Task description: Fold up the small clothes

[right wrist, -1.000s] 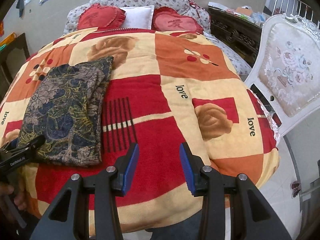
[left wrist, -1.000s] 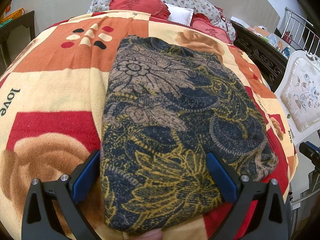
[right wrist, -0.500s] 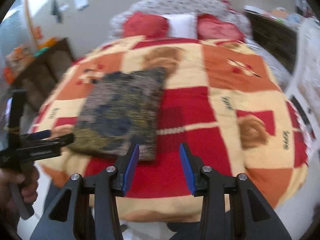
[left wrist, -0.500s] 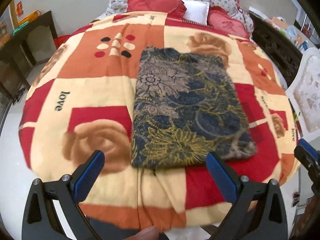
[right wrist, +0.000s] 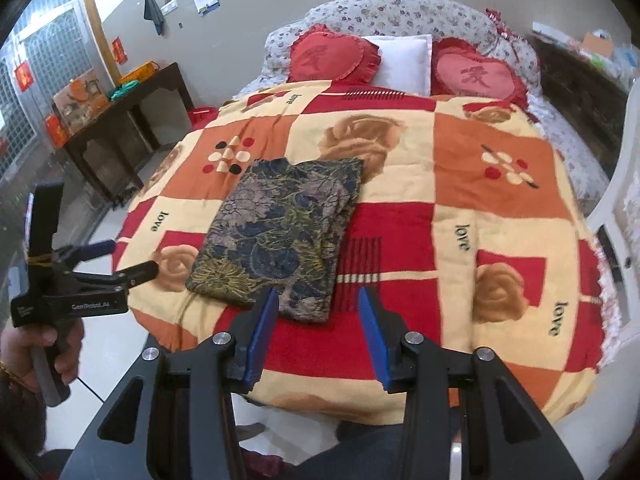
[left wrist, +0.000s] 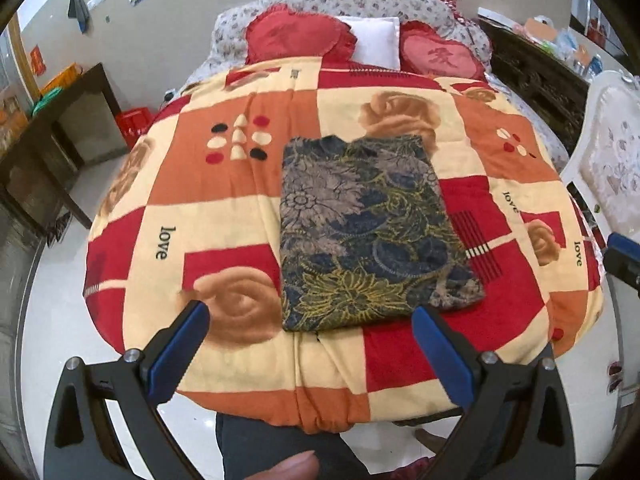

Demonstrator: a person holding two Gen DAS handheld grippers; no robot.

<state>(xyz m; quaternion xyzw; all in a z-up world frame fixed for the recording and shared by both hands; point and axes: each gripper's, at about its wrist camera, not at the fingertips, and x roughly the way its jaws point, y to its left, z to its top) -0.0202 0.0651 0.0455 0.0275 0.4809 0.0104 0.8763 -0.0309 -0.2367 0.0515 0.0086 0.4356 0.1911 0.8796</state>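
Observation:
A folded dark floral garment (left wrist: 368, 232) in navy, tan and yellow lies flat as a neat rectangle on the patchwork blanket (left wrist: 224, 184). It also shows in the right wrist view (right wrist: 280, 232). My left gripper (left wrist: 308, 344) is open wide and empty, held back off the bed's near edge, apart from the garment. It also shows in the right wrist view (right wrist: 120, 260) at the left, held in a hand. My right gripper (right wrist: 316, 328) is open and empty, above the bed's near edge, to the right of the garment.
Two red heart cushions (left wrist: 296, 36) and a white pillow (left wrist: 376, 40) lie at the bed's head. A dark wooden side table (right wrist: 116, 120) stands left of the bed. A white upholstered chair (left wrist: 612, 152) stands at the right. White tiled floor (left wrist: 60, 340) surrounds the bed.
Both grippers have pulled back and up from the bed, so the garment looks smaller and farther. The folded garment has not moved.

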